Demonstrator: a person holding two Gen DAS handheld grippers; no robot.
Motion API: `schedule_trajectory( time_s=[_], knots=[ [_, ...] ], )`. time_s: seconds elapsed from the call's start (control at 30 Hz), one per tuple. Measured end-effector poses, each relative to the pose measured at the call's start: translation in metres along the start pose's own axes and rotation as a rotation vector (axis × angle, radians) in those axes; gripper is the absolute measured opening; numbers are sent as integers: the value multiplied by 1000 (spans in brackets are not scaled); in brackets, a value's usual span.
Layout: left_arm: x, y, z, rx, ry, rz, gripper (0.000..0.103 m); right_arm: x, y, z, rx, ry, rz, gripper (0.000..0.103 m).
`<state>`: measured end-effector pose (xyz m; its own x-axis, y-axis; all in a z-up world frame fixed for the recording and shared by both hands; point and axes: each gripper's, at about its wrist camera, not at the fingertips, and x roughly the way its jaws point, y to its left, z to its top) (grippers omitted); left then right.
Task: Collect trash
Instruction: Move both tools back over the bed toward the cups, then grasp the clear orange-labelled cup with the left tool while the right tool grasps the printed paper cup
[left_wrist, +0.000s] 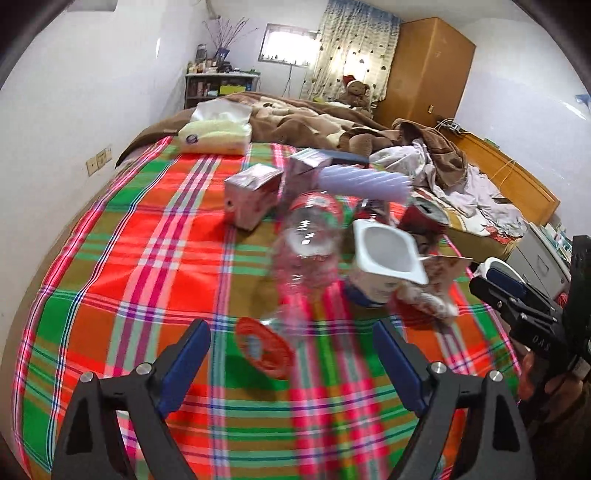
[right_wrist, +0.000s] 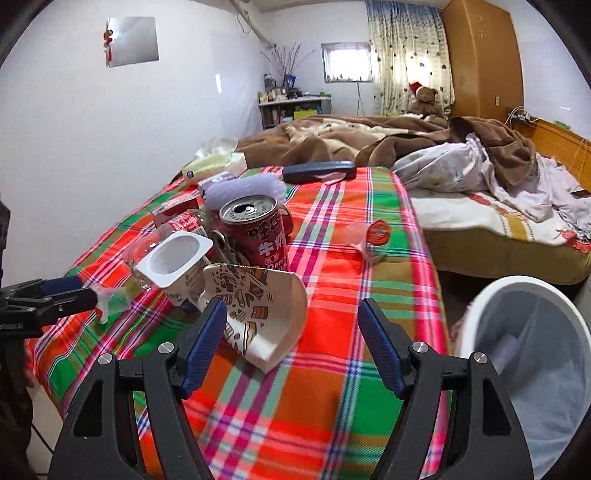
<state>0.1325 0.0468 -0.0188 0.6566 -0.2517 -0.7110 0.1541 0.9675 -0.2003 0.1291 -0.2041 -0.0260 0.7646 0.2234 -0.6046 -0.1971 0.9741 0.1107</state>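
On the plaid cloth (left_wrist: 147, 258), the litter runs from two small milk cartons (left_wrist: 253, 199) at the left, past a clear plastic bottle (left_wrist: 306, 236) whose red cap (left_wrist: 264, 347) lies between the spread, released fingers of the left gripper (left_wrist: 291, 358), to a white yogurt cup (left_wrist: 388, 254) standing upright. In the right wrist view, the cup touches a torn patterned paper box (right_wrist: 258, 310) in front of a red drink can (right_wrist: 255, 229); the right gripper (right_wrist: 293, 345) gapes empty, its left finger (right_wrist: 205, 343) beside the box, and the white trash bin (right_wrist: 532, 332) stands off the bed edge at far right
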Motion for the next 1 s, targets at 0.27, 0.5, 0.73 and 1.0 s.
schedule_trajectory(
  time_s=[0.27, 0.5, 0.73, 1.0],
  knots=[
    [27, 20, 10, -4, 45, -26, 89, 26, 11, 6, -29, 64, 17, 75],
    [50, 18, 4, 29, 118, -12, 89, 36, 19, 5, -29, 131, 49, 54],
    [42, 23, -1, -13, 101, -64, 69, 31, 20, 2, -36, 136, 63, 36],
    [34, 11, -9, -3, 94, -88, 47, 27, 18, 1, -5, 125, 85, 17]
  ],
)
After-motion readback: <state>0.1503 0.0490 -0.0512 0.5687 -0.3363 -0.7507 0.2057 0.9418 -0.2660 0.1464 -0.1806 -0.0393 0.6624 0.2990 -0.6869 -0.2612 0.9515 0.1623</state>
